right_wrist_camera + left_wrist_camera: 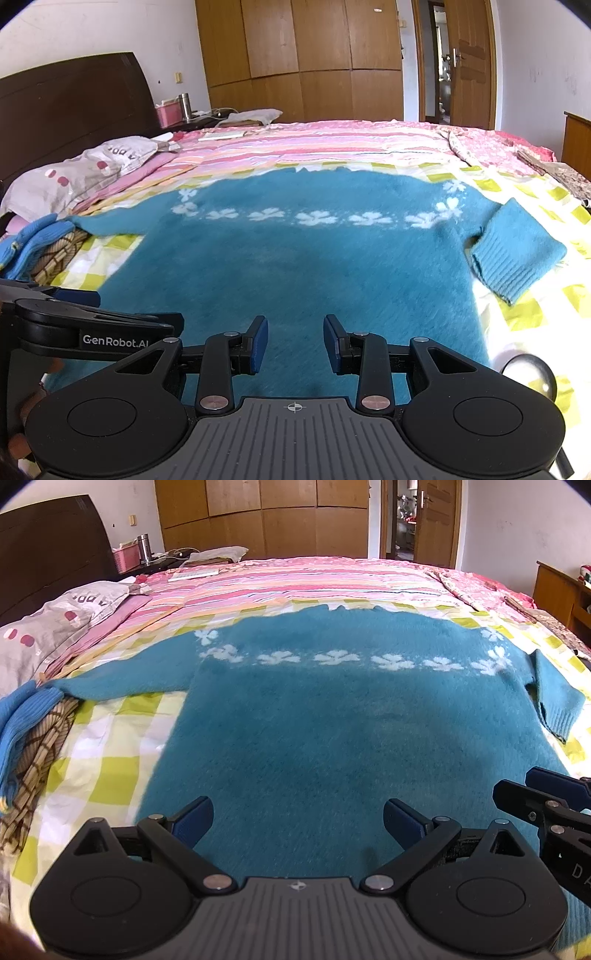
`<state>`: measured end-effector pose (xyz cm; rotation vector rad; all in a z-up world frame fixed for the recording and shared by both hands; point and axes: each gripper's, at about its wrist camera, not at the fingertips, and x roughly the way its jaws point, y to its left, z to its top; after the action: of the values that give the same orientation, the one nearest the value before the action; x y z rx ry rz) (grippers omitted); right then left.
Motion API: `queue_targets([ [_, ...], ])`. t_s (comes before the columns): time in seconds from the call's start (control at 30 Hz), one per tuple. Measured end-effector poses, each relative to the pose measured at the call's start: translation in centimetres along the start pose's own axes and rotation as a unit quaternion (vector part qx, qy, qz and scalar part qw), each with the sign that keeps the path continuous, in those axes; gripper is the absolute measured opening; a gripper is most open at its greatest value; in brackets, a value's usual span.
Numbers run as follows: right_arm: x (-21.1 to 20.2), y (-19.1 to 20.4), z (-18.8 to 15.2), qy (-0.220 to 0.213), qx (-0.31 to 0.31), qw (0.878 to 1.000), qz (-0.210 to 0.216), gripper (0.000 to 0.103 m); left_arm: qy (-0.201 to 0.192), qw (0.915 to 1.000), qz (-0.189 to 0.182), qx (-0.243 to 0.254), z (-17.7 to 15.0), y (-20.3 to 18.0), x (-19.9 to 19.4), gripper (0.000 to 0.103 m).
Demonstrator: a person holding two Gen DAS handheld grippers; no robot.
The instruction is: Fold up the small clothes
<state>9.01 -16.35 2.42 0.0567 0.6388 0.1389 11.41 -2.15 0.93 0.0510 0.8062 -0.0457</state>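
A fuzzy teal sweater [306, 716] with a row of white flowers lies spread flat on the bed, hem toward me. Its left sleeve [122, 679] stretches out sideways. The right sleeve is folded back, its ribbed cuff [517, 254] lying beside the body. My left gripper [298, 823] hovers over the hem with its jaws wide apart and nothing in them. My right gripper [295, 343] is open about a hand's width less, also empty, above the hem. Each gripper shows at the other view's edge: the right gripper [535, 801], the left gripper [92, 295].
The sweater rests on a yellow-green checked sheet [107, 746] over a pink striped quilt [295, 579]. A pile of blue knit and brown plaid clothes [29, 731] sits at the left, a pillow [55, 627] behind it. A nightstand with a steel flask [144, 548] stands beyond the bed.
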Motion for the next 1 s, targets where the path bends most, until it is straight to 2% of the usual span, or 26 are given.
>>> queue_targets([
  [0.43,1.2,-3.2,0.3,0.001,0.006,1.0,-0.022,0.033,0.006,0.9995,-0.015,0.027,1.6,-2.9,1.9,0.103],
  [0.8,0.9,-10.2,0.8,-0.006,-0.003,0.996,-0.087,0.033,-0.002,0.9969,-0.049,0.061,4.0,-7.8,3.2,0.103],
  [1.0,1.9,-13.9,1.1,0.001,-0.006,0.994,-0.112,0.033,0.001,0.9946,-0.067,0.079,5.2,-12.0,4.6,0.103],
])
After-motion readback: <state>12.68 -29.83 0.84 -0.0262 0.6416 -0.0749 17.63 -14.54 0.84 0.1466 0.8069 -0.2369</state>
